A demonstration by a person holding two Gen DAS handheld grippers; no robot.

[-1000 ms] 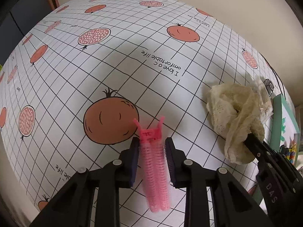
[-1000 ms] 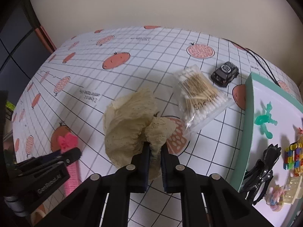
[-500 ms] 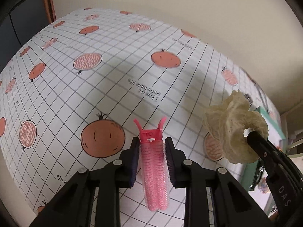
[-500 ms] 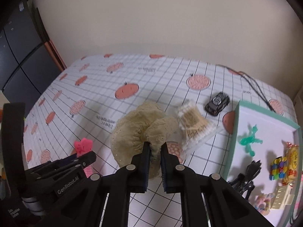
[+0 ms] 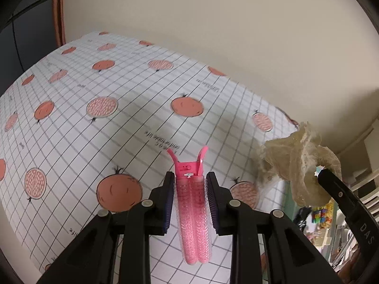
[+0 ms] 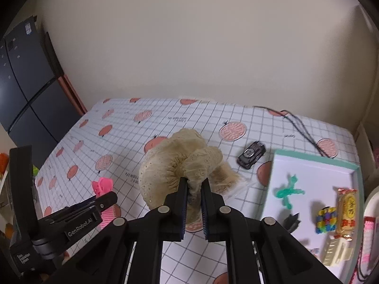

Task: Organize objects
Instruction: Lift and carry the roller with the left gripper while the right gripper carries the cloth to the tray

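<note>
A: What is each tool holding?

B: The left gripper (image 5: 190, 184) is clamped on a pink plastic hair-roller clip (image 5: 193, 213), its forked end pointing away from the camera, lifted above the white grid-print tablecloth with orange pomegranates (image 5: 99, 127). The right gripper (image 6: 193, 187) is pinched on a cream lace scrunchie (image 6: 170, 172), also held up over the tablecloth.

A: Any writing you can read?

B: "GenRobot.AI" in white on the left gripper's black body in the right wrist view, and "DAS" on the right gripper's arm in the left wrist view. The tablecloth's small printed lines are too blurred to read.

A: What lies near the scrunchie?

B: Just behind it, a clear bag of cotton swabs (image 6: 227, 179); beyond that, to the right, a small black toy car (image 6: 251, 155). Further right is a white tray with a mint-green rim (image 6: 315, 165) holding a green stretchy figure (image 6: 287, 193), a multicoloured block toy (image 6: 327, 220) and a wrapped yellow snack (image 6: 347, 210), whose label is unreadable.
</note>
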